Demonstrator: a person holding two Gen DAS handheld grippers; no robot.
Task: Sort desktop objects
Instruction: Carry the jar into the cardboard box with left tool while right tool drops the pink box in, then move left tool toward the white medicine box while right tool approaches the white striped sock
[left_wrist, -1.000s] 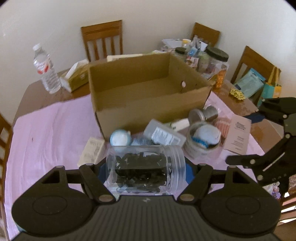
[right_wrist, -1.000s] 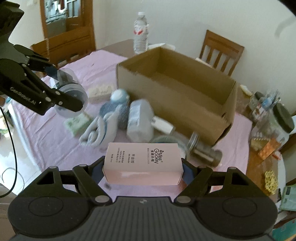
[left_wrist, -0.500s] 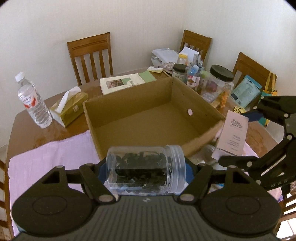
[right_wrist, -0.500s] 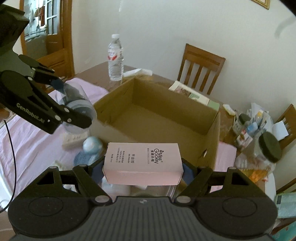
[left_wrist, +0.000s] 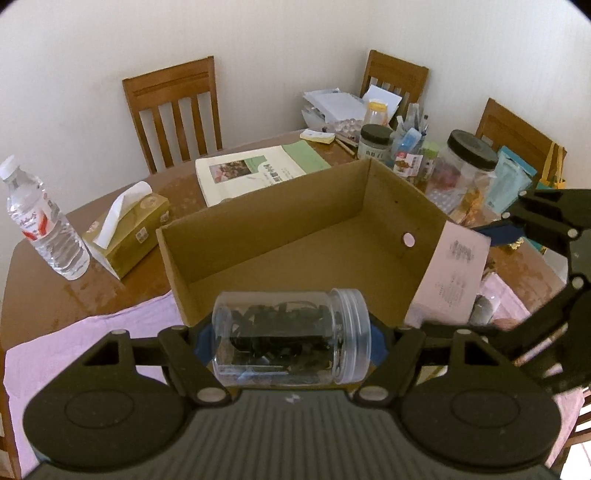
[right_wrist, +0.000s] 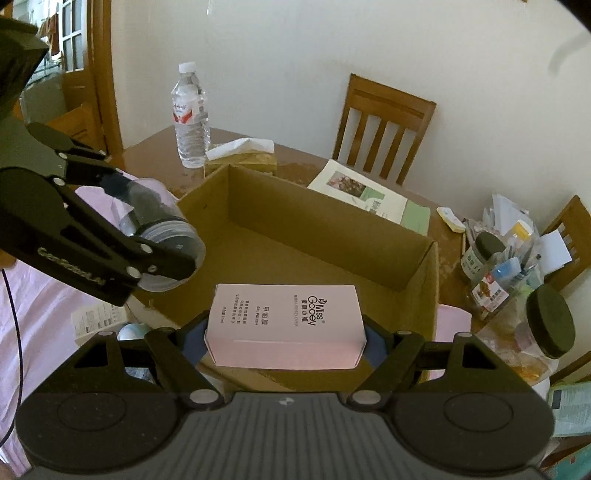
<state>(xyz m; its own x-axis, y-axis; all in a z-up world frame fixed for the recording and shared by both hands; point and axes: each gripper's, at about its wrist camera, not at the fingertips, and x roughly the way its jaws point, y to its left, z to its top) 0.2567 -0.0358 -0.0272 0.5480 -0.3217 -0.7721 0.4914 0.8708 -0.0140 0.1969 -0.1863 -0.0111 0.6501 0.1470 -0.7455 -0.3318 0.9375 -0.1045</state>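
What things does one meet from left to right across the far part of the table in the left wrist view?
Water bottle → tissue box → printed booklet → dark-lidded small jar → large jar with black lid.

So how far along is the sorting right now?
Nothing is in the cardboard box yet. The left gripper holds a clear jar and the right gripper a pink carton, both at its near edge. Both need dropping in.

Both wrist views look steeply down into the cardboard box (left_wrist: 295, 236).
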